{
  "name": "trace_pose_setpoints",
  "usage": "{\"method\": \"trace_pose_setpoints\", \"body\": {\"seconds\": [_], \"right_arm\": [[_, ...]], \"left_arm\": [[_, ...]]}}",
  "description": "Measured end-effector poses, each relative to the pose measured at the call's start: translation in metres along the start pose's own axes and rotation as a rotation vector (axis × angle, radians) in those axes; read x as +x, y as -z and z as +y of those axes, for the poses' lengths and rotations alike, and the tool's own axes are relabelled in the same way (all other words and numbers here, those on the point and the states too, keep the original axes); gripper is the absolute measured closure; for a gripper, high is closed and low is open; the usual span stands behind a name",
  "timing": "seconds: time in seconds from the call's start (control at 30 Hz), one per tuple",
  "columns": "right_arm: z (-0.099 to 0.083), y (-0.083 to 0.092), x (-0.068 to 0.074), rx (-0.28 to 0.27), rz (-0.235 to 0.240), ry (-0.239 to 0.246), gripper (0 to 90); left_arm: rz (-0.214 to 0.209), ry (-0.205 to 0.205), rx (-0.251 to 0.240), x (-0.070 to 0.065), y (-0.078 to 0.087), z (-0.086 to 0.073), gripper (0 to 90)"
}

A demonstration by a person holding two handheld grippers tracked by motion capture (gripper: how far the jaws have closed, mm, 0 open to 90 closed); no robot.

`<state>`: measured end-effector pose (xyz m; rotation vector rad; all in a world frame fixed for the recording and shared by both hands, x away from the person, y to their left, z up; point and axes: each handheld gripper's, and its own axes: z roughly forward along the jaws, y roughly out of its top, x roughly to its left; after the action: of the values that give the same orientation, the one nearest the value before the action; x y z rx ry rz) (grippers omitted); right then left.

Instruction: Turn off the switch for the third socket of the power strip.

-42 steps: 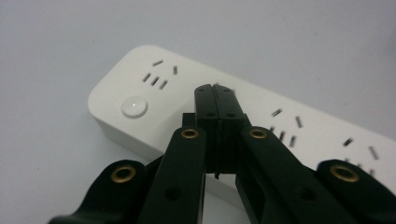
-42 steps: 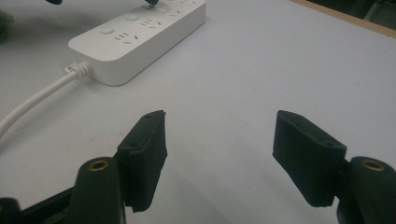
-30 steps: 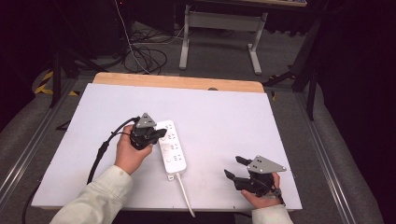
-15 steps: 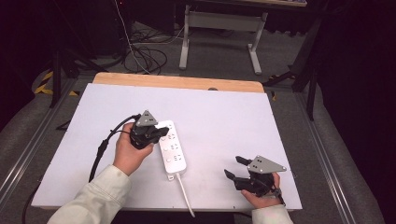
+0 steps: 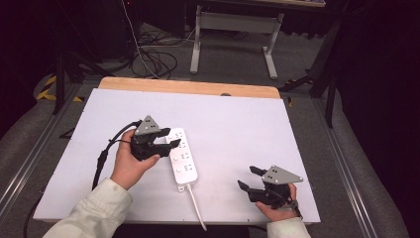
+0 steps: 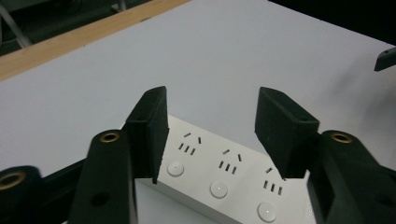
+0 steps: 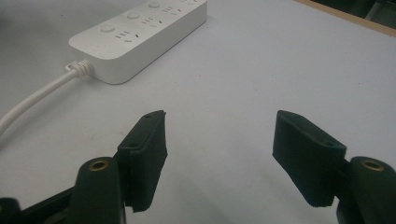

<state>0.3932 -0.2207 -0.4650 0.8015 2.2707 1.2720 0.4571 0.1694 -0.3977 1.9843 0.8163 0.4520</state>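
A white power strip with three socket groups and round buttons lies flat on the white table, its white cord running off the near edge. My left gripper hovers open at the strip's far-left end, jaws pointing right. In the left gripper view the strip lies just beneath and between the open jaws of my left gripper, which hold nothing. My right gripper rests open near the front right, apart from the strip. The right gripper view has that gripper empty, with the strip and cord ahead to the left.
A wooden strip borders the table's far edge. Black cable trails from the left gripper across the table's left side. Beyond the table stand a metal-legged frame and floor cables. Bare white surface spans the middle and right.
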Motion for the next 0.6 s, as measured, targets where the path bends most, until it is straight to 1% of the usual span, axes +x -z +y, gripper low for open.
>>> {"method": "trace_pose_setpoints", "body": {"seconds": [0.03,0.07,0.1,0.17,0.2,0.27,0.33,0.4,0.47,0.57,0.6], "right_arm": [[0.000,0.000,0.000,-0.001,0.000,0.000,35.2],[0.000,0.000,0.000,-0.002,0.000,0.000,35.2],[0.000,0.000,0.000,-0.001,-0.001,0.001,35.2],[0.000,0.000,0.000,-0.001,0.001,-0.001,35.2],[0.000,0.000,0.000,-0.001,0.001,-0.001,35.2],[0.000,0.000,0.000,-0.002,0.003,-0.001,35.2],[0.000,0.000,0.000,-0.004,0.005,0.000,35.2],[0.000,0.000,0.000,-0.004,0.004,0.001,35.2],[0.000,0.000,0.000,-0.003,0.004,0.001,35.2],[0.000,0.000,0.000,-0.003,0.004,0.001,35.2],[0.000,0.000,0.000,-0.003,0.004,0.001,35.2]], "left_arm": [[-0.001,-0.001,-0.003,0.000,0.002,0.000,39.7],[0.013,-0.007,-0.012,-0.001,0.005,0.000,37.3],[0.013,-0.004,-0.018,-0.001,0.008,0.000,34.7],[0.012,0.016,-0.024,0.000,0.014,-0.001,29.8],[-0.001,0.041,-0.035,0.000,0.016,-0.003,28.3],[-0.007,0.068,-0.062,0.003,0.023,-0.006,27.1],[-0.013,0.082,-0.072,0.005,0.030,-0.008,25.7],[-0.019,0.082,-0.078,0.006,0.036,-0.010,24.9],[-0.013,0.069,-0.077,0.006,0.042,-0.013,22.8],[0.013,0.029,-0.075,0.006,0.051,-0.019,20.0],[0.009,0.033,-0.077,0.006,0.054,-0.021,19.4]]}}
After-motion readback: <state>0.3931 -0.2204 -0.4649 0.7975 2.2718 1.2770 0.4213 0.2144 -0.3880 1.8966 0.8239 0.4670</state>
